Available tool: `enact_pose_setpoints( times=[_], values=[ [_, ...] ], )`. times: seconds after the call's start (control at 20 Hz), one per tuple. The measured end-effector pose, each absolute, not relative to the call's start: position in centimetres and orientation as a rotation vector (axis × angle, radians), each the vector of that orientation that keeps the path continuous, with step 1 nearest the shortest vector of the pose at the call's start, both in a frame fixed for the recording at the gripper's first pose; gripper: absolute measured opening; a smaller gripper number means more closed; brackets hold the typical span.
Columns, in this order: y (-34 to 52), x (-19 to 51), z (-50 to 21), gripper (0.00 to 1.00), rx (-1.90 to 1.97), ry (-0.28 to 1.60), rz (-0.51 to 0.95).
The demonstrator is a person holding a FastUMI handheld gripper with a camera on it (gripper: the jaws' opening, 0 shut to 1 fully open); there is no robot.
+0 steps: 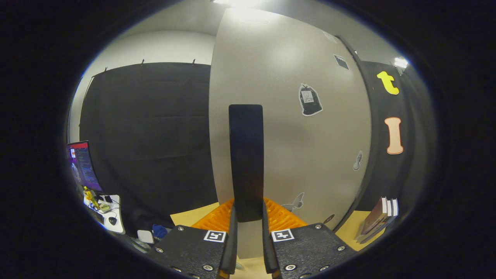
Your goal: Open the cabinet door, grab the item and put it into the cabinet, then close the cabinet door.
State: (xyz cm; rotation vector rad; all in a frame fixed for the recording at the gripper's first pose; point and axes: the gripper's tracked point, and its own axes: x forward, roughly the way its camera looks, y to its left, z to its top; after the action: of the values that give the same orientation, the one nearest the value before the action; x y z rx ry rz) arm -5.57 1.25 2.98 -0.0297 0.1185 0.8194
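Fingers of your gripper [248, 217] pinch the lower end of the cabinet's tall dark handle [245, 155], one on each side. That handle stands upright on the pale cabinet door [294, 155] just ahead of you. Books [378, 219] lean on the tabletop beyond the door's far edge, to your right.

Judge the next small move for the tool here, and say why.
Probably pull back, swinging the cabinet door open: the tool has both fingers pressed on the door's black handle, and the books wait beside the cabinet, not yet stored.
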Motion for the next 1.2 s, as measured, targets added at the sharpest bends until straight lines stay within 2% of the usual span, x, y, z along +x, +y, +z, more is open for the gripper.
enact_pose_setpoints(
  times=[0.65,0.95,1.0,1.05,1.2],
  values=[
    [-5.9,-8.5,2.8,0.30,-0.011,0.085,0.720],
    [-8.5,-10.2,2.5,0.35,0.013,0.082,0.598],
    [-9.1,-10.2,2.6,0.37,0.011,0.072,0.562],
    [-9.9,-10.1,2.8,0.44,0.004,0.049,0.518],
    [-11.0,-9.5,2.7,0.46,0.037,0.049,0.432]
  ],
)
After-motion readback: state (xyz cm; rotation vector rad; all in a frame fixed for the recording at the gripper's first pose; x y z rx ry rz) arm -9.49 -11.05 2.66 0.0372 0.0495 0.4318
